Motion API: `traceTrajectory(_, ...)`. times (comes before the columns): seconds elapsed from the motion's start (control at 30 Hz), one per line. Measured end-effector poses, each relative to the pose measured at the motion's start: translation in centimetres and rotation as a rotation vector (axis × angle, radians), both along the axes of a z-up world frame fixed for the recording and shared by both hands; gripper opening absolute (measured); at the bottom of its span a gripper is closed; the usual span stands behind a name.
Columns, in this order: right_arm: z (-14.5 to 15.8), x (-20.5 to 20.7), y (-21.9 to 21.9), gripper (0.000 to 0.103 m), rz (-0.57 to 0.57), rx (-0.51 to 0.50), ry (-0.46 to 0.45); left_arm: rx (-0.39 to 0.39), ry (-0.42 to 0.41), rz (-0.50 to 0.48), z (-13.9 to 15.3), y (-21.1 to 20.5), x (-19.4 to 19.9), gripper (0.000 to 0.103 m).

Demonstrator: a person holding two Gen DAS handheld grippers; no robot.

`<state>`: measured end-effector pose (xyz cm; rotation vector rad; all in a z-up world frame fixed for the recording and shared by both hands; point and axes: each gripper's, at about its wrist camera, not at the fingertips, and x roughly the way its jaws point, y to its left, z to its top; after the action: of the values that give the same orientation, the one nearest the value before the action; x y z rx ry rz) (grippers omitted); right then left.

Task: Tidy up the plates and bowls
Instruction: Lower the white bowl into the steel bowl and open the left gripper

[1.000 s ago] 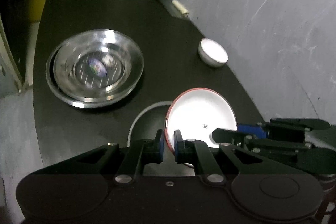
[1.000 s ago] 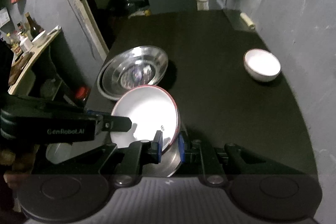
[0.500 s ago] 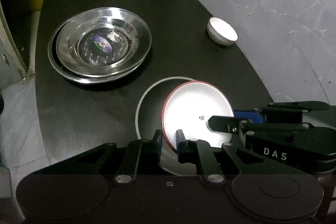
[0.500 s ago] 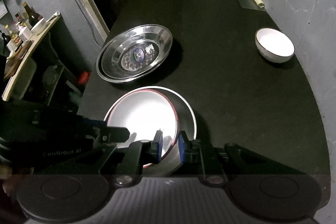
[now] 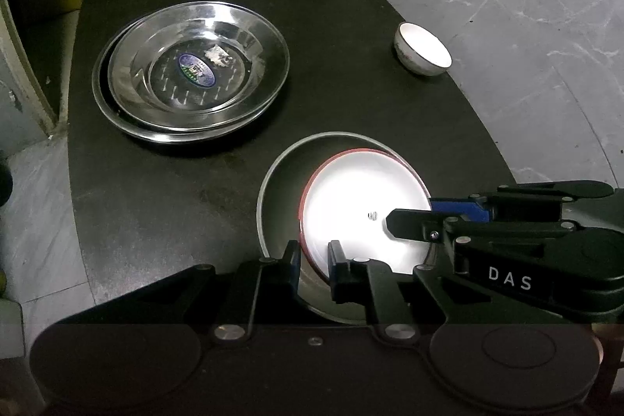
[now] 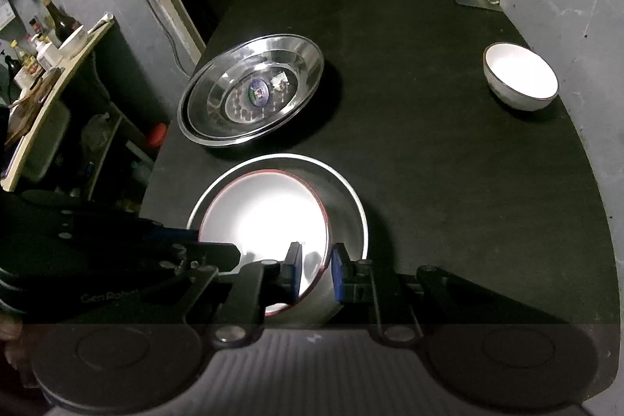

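The left gripper [image 5: 314, 262] has its blue-padded fingers [image 5: 293, 262] straddling the near rim of a white round plate with a red edge [image 5: 351, 209]; the gap is narrow and just beginning to widen, and the pads look slightly clear of the rim rather than pressing on it. The right gripper [image 6: 316, 269] straddles the same plate [image 6: 265, 221] on its opposite side, its fingers [image 6: 337, 273] drawn to their narrowest on the rim, so this hand appears to carry the plate alone.

The red-edged plate sits inside a larger, shallow grey metal dish [image 5: 280, 205] at the near edge of the dark round table [image 5: 370, 112]. It lies off-centre, pushed toward the right gripper's side, with a crescent of bare dish showing on the far and left side. It seems tilted, one edge leaning on the dish wall; I cannot tell if it rests flat. Being round, it has no long axis; the rim edge lies directly between each pair of fingers.

Further out, two nested shiny steel basins [image 5: 195, 73] stand to the left, and a small white porcelain bowl [image 6: 520, 77] stands well apart near the table's right edge.
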<state>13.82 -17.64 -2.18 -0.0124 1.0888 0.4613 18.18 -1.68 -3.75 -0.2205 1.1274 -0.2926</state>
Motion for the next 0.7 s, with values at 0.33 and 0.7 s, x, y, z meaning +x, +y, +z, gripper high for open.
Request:
traceTrajectory(0.33, -0.11, -0.06, -0.32, 0.018, -0.004, 0.004, 0.001, 0.004, 0.001, 0.027, 0.0, 0.1, -0.24, 0.015)
traceTrajectory(0.7, 0.16, -0.32, -0.68, 0.018, 0.006, 0.038, -0.023, 0.038, -0.023, 0.043, 0.64, -0.1, -0.33, 0.019)
